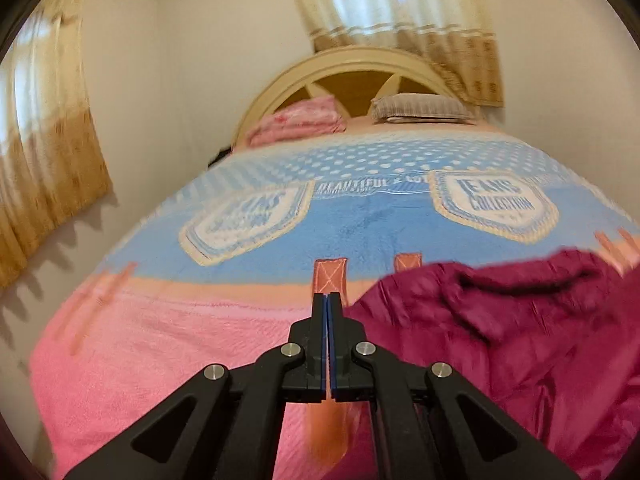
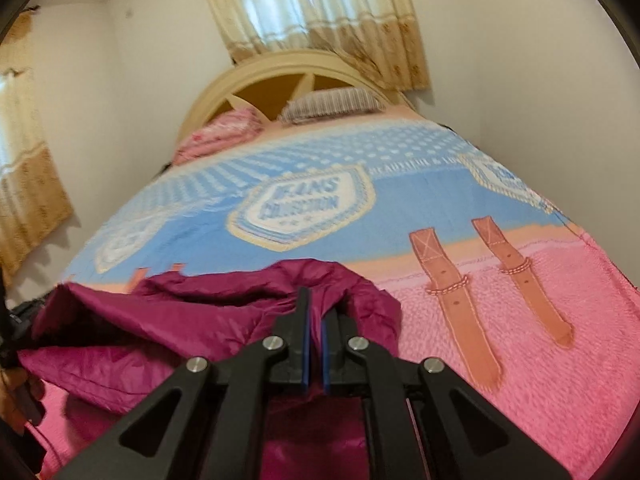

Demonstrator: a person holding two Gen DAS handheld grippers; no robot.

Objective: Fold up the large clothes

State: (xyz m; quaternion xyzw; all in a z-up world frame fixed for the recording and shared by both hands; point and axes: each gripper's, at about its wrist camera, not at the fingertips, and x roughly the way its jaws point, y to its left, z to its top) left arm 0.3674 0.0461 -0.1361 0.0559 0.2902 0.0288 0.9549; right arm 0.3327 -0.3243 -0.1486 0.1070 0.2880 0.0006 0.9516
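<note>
On the near, pink end of the bed's blanket (image 1: 152, 344), the crumpled maroon garment (image 1: 520, 320) lies right of the left claw (image 1: 327, 300), clamped tight on nothing, while the right claw (image 2: 316, 304) pinches its fabric.

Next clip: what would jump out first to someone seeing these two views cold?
The maroon garment lies crumpled on the near, pink end of the bed, and the right gripper is shut on a fold of it. The left gripper is shut and seems to hold nothing. Behind spreads the blanket, blue with white "Jeans Collection" badges, and two pillows lie at the headboard.
</note>
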